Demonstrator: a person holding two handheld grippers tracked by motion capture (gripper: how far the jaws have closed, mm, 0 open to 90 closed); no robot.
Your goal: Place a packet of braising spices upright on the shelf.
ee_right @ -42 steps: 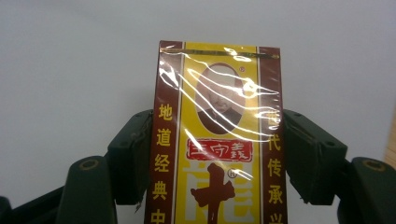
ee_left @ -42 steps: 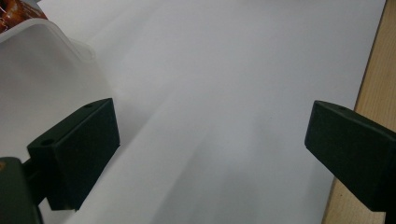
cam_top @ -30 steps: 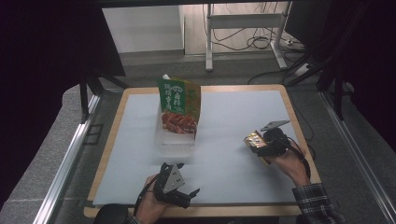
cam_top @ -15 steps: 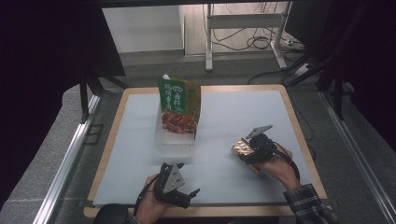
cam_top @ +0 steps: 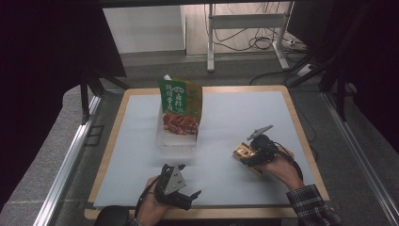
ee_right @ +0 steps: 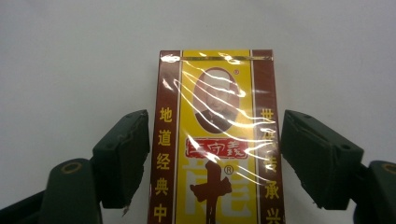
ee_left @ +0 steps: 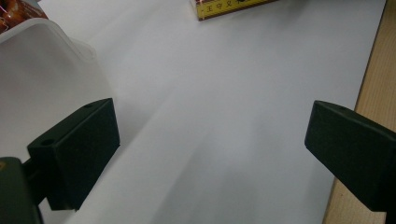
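Right gripper (ee_right: 212, 154) fingers just opening, straddling yellow box (ee_right: 215, 140)

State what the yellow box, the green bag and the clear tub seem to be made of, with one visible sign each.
Yellow box: likely card under glossy film; wrinkled glints cross its print.
Green bag: probably printed plastic or foil; it stands upright with creased sides.
Clear tub: seemingly frosted plastic; pale, translucent wall, rounded rim.

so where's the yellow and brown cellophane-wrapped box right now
In the high view the yellow and brown cellophane-wrapped box lies flat on the white table mat, right of centre, between the jaws of the right claw, which are not pressing it.
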